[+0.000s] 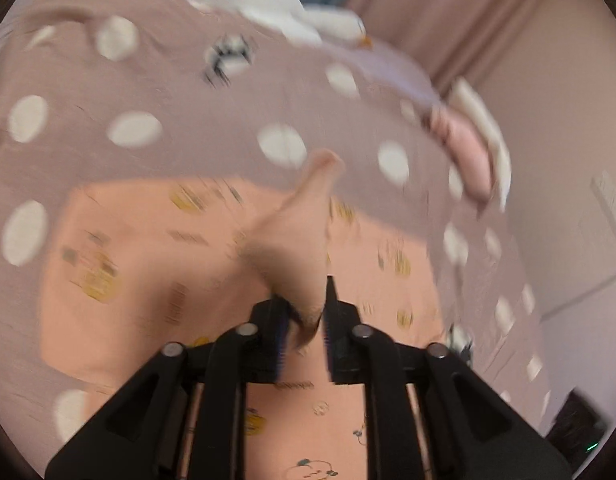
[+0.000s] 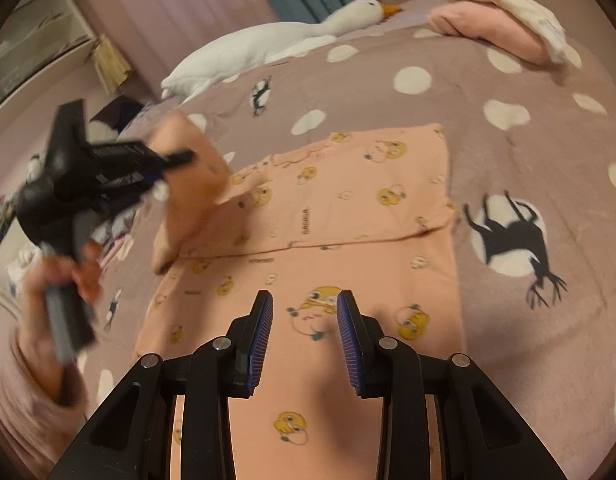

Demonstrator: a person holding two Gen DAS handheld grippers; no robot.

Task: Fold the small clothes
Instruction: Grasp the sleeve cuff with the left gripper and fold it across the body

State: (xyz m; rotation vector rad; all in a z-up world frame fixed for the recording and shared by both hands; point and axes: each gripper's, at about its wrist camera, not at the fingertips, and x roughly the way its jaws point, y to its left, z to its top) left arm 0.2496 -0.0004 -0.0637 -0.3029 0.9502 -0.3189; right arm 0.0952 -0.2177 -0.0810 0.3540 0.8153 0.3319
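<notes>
- While the peach garment (image 2: 332, 216) lies spread on the bed, printed with small yellow cartoon figures, one part of it is lifted off the surface at its left side, as the right wrist view shows.
- That lifted flap (image 1: 303, 236) runs up between the jaws of the left gripper (image 1: 303, 320); in the blurred left wrist view the cloth sits between the pads, yet I cannot tell whether they press on it or have let go.
- The right gripper (image 2: 303, 336) hovers over the near part of the garment with its jaws parted and nothing between them.
- The cloth looks thin, soft and light: it should drape and crease readily, slide little on the fuzzy cover, and sag wherever it is unsupported, so a pinch at a corner or along a hem edge seems the surest hold.
- A crease already crosses the garment's middle, which suggests the fold is part done; the raised flap probably has to be laid over flat.
- The person's hand (image 2: 59, 280), in a pink sleeve, carries the left gripper's handle.
- Around the garment spreads the mauve bedspread (image 2: 508, 152) with white dots and black animal shapes.
- Farther off lie a white goose plush (image 2: 267, 44) and a stack of folded pink and white cloths (image 2: 500, 20).
</notes>
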